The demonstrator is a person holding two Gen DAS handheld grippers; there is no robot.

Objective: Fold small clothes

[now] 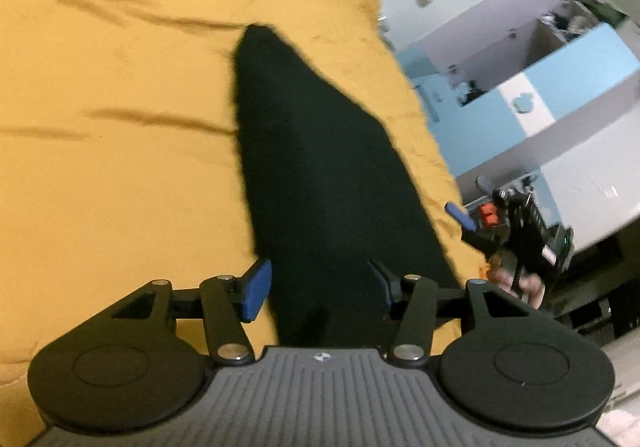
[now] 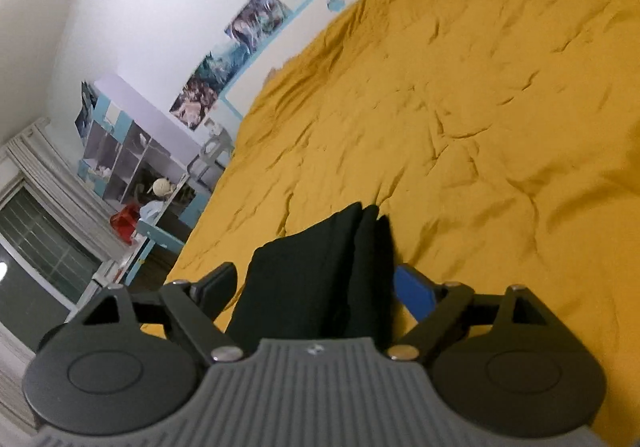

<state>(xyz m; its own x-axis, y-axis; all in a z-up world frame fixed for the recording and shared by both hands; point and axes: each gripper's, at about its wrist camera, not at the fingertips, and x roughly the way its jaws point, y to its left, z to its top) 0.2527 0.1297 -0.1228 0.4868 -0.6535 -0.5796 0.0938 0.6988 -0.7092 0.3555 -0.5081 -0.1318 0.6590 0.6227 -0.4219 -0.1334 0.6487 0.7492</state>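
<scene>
A small black garment point(image 1: 320, 167) lies stretched out on the mustard-yellow bedspread point(image 1: 120, 167). In the left wrist view my left gripper point(image 1: 320, 287) stands open with its blue pads either side of the near end of the cloth. The right gripper point(image 1: 472, 219) shows at the right edge of that view, beside the bed's edge. In the right wrist view my right gripper point(image 2: 320, 287) is open around a folded, bunched end of the black garment point(image 2: 320, 267), which rises in layered folds between the fingers.
The yellow bedspread point(image 2: 460, 127) is wrinkled and fills most of both views. Blue and white cabinets point(image 1: 540, 95) stand beyond the bed's right edge. Shelving point(image 2: 128, 159), posters and a window are at the left of the right wrist view.
</scene>
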